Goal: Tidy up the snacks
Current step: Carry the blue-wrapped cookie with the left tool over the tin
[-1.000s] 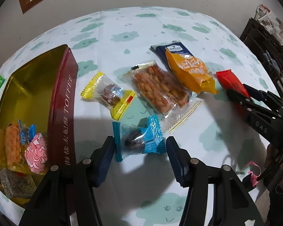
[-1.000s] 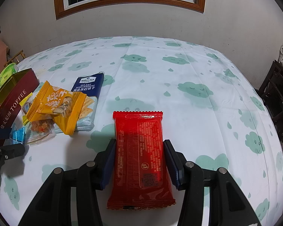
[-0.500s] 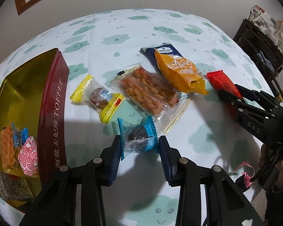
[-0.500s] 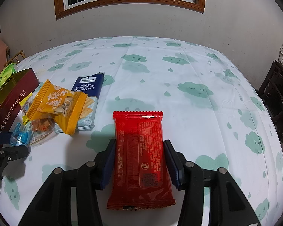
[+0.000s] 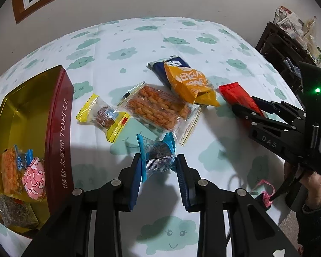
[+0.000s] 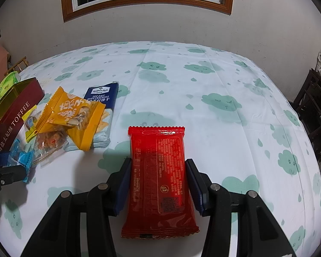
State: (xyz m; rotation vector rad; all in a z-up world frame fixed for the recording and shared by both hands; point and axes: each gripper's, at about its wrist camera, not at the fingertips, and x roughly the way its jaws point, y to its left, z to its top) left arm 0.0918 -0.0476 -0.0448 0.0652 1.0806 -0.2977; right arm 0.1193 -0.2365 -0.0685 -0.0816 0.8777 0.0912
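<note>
My left gripper [image 5: 158,160] has a small blue-wrapped snack [image 5: 158,150] between its fingers; the jaws are closing and the pads press the wrapper ends, which fold up against them. To its left stands an open red and gold toffee tin [image 5: 57,128] with several wrapped snacks inside. My right gripper [image 6: 158,162] is shut on a red packet [image 6: 158,150] across its width, low over the cloth. On the cloth lie a yellow-wrapped snack [image 5: 104,117], a clear bag of orange sticks [image 5: 158,109], an orange packet [image 5: 190,83] and a blue cracker pack [image 6: 102,98].
The table wears a white cloth with green clouds [image 6: 203,85]. A dark wooden rack [image 5: 284,49] with papers stands off the right edge. A green packet [image 6: 8,81] lies beyond the tin. A person's hand [image 5: 312,184] grips the right gripper's handle.
The left gripper's fingers have come together around the blue snack, crumpling its wrapper ends, and the view has tipped slightly. The right gripper and the red packet have not moved.
</note>
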